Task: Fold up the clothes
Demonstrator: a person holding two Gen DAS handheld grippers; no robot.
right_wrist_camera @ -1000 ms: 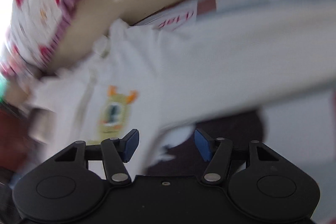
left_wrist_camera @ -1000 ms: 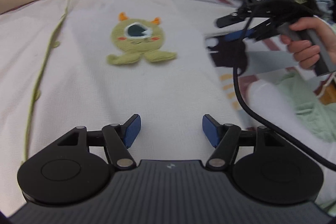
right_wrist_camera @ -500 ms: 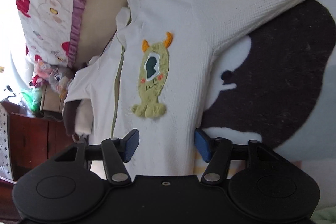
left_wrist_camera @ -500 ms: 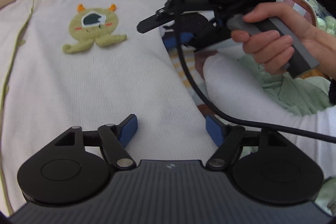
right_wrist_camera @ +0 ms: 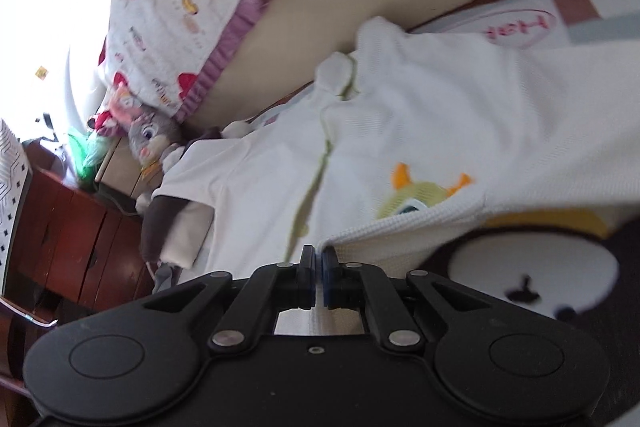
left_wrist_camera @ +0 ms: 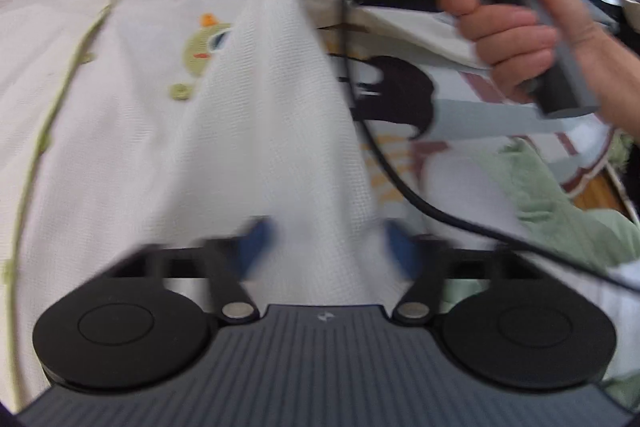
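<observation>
Folding is just beginning: the right gripper (right_wrist_camera: 319, 255), fingers pinching the white cardigan (left_wrist_camera: 132, 155) edge, is lifting it; the left gripper (left_wrist_camera: 326, 247), jaws just closing around fabric, grip uncertain.

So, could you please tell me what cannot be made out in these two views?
- Left wrist view: the left gripper is motion-blurred, so whether its blue pads press the white knitted cardigan is unclear.
- Both views: the lifted edge covers part of the green monster patch.
- Right wrist view: the right gripper hides the pinched fabric.
</observation>
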